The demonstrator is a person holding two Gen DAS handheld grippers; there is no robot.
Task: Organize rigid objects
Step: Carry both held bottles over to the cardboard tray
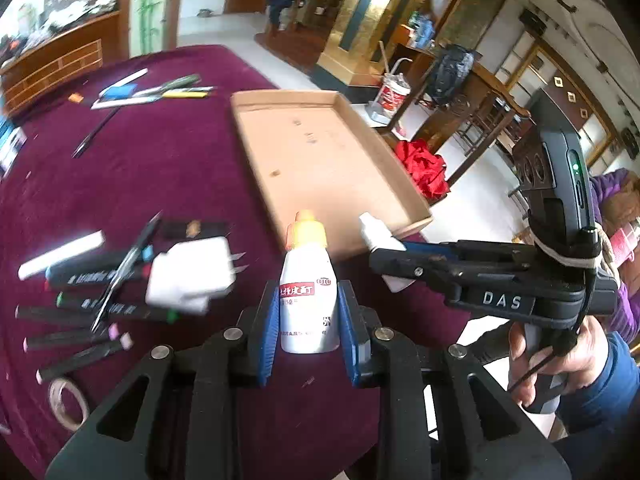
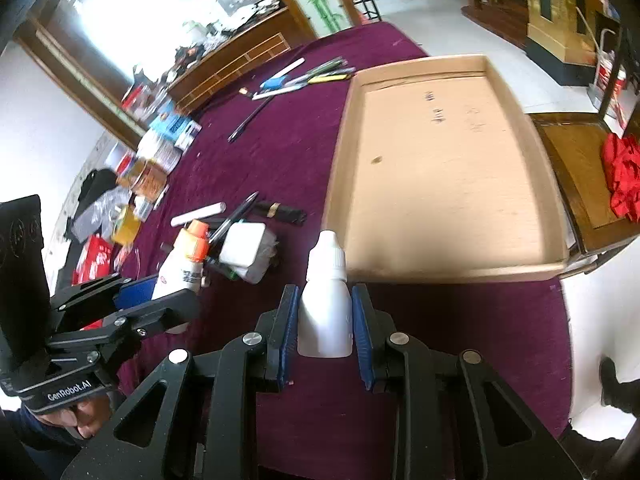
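left gripper [image 1: 308, 312] clamps the orange-capped bottle [image 1: 307, 280]; right gripper [image 2: 325, 320] clamps the plain white bottle [image 2: 325, 304], both upright, long axis along the fingers. cardboard tray [image 2: 520, 268] lies ahead of both jaws, nearer the right.

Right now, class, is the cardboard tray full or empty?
Empty: the cardboard tray shows only its bare brown floor with a few small marks; nothing lies inside.
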